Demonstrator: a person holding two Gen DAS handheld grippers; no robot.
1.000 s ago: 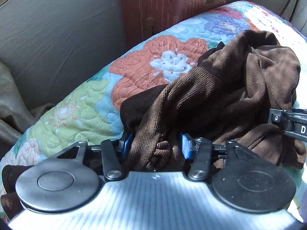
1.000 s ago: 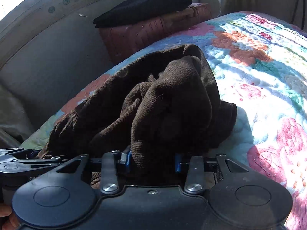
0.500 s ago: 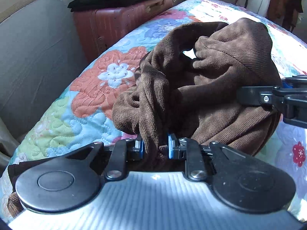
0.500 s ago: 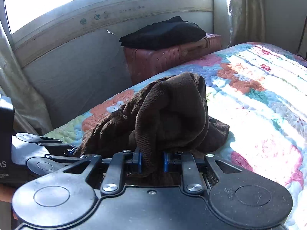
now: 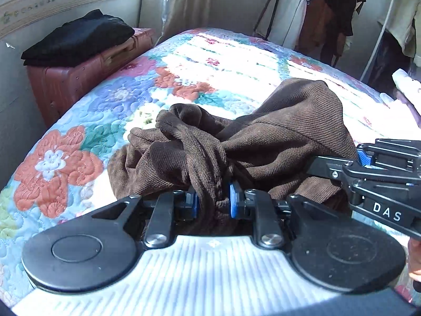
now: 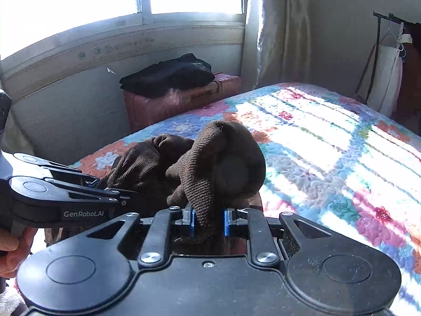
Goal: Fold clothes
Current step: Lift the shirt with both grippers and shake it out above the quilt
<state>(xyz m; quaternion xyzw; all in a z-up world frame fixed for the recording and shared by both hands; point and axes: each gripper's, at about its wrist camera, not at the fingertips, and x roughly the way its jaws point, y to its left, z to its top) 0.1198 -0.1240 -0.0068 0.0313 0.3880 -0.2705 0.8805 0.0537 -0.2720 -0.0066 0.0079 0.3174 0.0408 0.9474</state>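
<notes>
Floral quilted bed [image 5: 79,158], brown garment [image 5: 276,137] bunched on it

Brown ribbed knit garment [image 5: 284,137], bunched, crumpled, partly raised above quilt.

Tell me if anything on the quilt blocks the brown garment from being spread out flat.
Nothing visible does. Both tools grip the brown garment, and the floral quilt beyond it lies bare. The suitcase stands off the bed's side.
</notes>
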